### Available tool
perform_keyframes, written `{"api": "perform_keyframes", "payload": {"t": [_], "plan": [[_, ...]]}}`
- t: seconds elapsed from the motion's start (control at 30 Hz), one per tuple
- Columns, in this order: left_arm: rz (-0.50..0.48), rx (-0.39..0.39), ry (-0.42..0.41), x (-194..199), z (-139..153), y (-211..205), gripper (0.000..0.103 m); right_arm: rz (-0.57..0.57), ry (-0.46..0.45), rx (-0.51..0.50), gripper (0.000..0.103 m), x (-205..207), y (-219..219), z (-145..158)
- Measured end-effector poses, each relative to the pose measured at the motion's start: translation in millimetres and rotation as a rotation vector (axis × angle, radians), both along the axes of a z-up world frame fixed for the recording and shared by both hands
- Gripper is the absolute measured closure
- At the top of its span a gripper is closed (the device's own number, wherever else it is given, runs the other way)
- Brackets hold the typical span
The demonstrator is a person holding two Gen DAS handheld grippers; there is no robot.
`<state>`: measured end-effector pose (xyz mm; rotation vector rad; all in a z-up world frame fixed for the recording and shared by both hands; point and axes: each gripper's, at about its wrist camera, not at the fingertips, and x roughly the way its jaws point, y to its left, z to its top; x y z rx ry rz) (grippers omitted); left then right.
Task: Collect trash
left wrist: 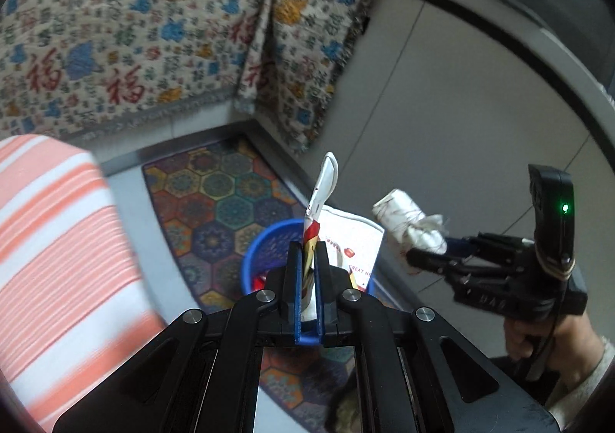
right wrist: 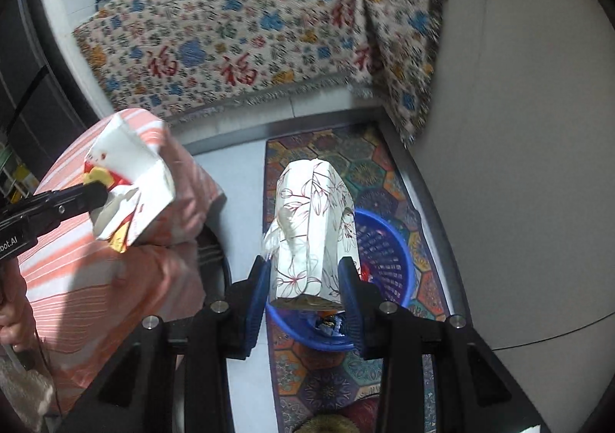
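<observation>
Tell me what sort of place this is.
Probably a living room at home. A sofa under a patterned throw stands on a tiled floor, and a blue plastic basket with trash in it sits on a colourful hexagon-patterned mat.

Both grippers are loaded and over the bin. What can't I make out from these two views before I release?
- Blue basket contents: right wrist view, mostly hidden by the floral tissue box in the right gripper.
- Basket in left wrist view: covered by the left gripper and its crumpled carton.
- Carton print: too small.
- Striped cushion: blurred.
</observation>
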<state>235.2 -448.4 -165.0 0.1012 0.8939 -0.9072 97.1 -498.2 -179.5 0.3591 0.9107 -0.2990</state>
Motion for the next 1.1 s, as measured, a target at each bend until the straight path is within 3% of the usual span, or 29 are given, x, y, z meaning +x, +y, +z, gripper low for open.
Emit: {"api": "perform_keyframes", "payload": {"t": [0.43, 0.5, 0.53, 0.57, 0.6, 0.7, 0.77, 0.87, 0.93, 1.1], "plan": [[-0.02, 0.094, 0.077, 30, -80, -77, 0.098, -0.065, 0.069, 0.158, 0.064, 17, -75, -97], [-0.023, 0.104, 0.096, 36, -95, -87, 0.089, -0.063, 0.071, 0.167, 0.06, 22, -80, -108], [-0.026, 0.108, 0.108, 38, -101, -90, 0.063, -0.066, 0.067, 0.172, 0.059, 24, -84, -115], [-0.021, 0.105, 0.114, 42, -106, -94, 0.038, -0.069, 0.065, 0.176, 0.052, 25, -87, -119], [0.003, 0.093, 0.112, 46, -111, -94, 0.032, -0.076, 0.064, 0.181, 0.048, 26, -91, -125], [0.032, 0.116, 0.102, 47, -111, -92, 0.03, -0.099, 0.077, 0.165, 0.048, 23, -98, -132], [0.052, 0.13, 0.063, 43, -101, -88, 0.021, -0.114, 0.077, 0.145, 0.048, 18, -100, -127], [0.064, 0.146, -0.009, 23, -73, -70, 0.008, -0.155, 0.049, 0.089, 0.022, 2, -95, -97], [0.054, 0.138, -0.041, 0, -49, -48, 0.001, -0.17, 0.03, 0.048, 0.02, -12, -82, -69], [0.04, 0.153, -0.071, -52, -7, 6, 0.0, -0.205, -0.019, -0.013, 0.01, -70, -29, -6]]}}
